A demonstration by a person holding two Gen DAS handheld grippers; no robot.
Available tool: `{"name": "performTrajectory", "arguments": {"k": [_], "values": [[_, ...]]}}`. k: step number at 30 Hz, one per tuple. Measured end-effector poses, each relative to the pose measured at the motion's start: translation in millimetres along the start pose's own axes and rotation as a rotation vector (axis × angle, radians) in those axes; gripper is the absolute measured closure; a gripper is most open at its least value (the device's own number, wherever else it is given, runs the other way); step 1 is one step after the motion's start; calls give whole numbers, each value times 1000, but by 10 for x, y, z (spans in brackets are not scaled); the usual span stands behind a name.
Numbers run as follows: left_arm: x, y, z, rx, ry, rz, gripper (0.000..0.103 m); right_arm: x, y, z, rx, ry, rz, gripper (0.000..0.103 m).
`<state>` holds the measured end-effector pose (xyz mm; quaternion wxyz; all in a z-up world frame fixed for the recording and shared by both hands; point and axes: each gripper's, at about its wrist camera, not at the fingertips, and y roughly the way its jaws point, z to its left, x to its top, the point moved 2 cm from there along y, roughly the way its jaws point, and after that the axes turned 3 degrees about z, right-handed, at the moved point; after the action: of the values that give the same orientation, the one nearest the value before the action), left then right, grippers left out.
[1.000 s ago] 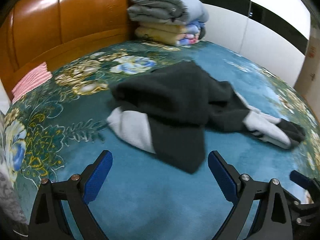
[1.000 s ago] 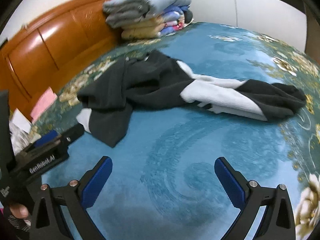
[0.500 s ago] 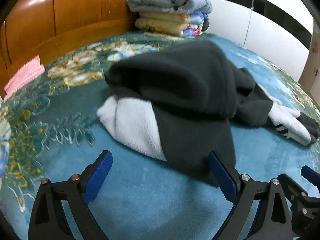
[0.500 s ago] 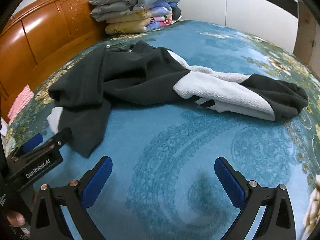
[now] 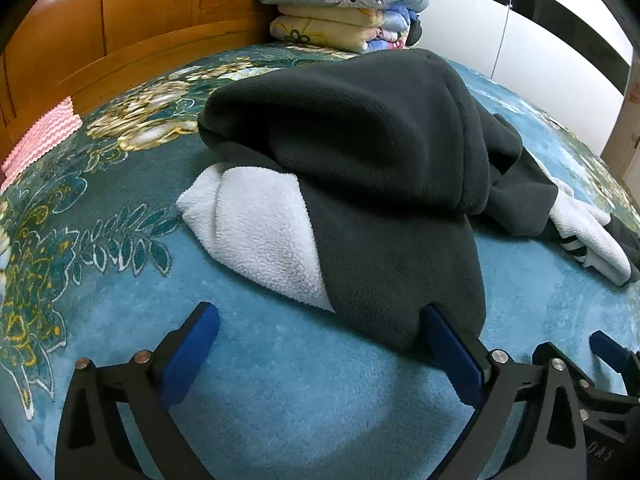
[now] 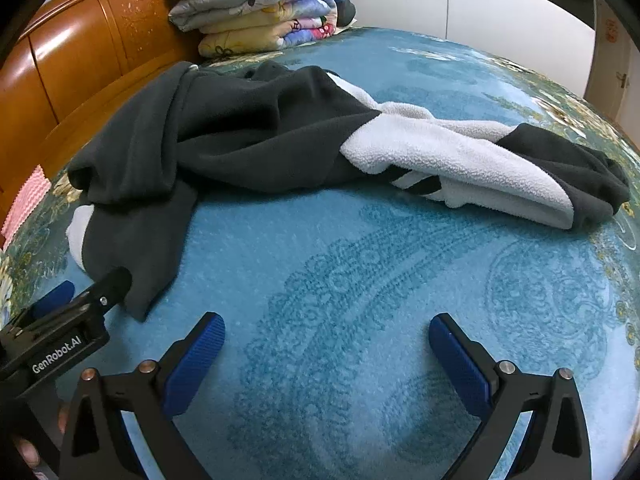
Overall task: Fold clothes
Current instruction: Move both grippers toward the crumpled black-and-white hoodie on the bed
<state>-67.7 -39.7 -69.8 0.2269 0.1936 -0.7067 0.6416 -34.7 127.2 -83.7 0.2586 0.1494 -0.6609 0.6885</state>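
Fleece garment (image 5: 380,184), dark grey with white panels, lies crumpled on the teal flowered bedspread (image 5: 280,400) in the left wrist view, bulking up close in front of the camera. The left gripper (image 5: 320,340) sits low over the blanket with its jaws spread wide and nothing between them; its right blue pad (image 5: 448,344) is touching or just at the hanging dark hem, the left one over bare blanket. Behind the garment a stack of folded quilts (image 5: 340,4) rests against the wooden headboard (image 5: 120,32), and a pink cloth (image 5: 40,136) lies at the bed's left edge.

From the right wrist view, the garment (image 6: 240,140) stretches across the bed, one white-and-dark sleeve running off to the right. The right gripper (image 6: 326,350) hovers over bare bedspread (image 6: 360,280), near the garment but apart from it, jaws wide and empty. The left gripper (image 6: 80,300) shows at lower left, one finger tip at the dark hem.
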Motion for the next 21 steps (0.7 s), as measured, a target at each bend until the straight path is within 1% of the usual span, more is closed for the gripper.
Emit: {"name": "performTrajectory", "arguments": {"k": [3, 5, 7, 12, 21], "values": [[-30, -16, -133, 53, -33, -11, 0, -10, 19, 56, -44, -32, 12, 0], [-77, -66, -164, 56, -32, -11, 0, 6, 54, 120, -70, -49, 17, 0], [-125, -115, -194, 58, -31, -10, 0, -11, 54, 155, -69, -47, 10, 0], [-86, -60, -113, 51, -26, 0, 0, -18, 60, 154, -72, -53, 7, 0], [22, 49, 63, 47, -24, -9, 0, -70, 91, 226, -81, -50, 2, 0]]}}
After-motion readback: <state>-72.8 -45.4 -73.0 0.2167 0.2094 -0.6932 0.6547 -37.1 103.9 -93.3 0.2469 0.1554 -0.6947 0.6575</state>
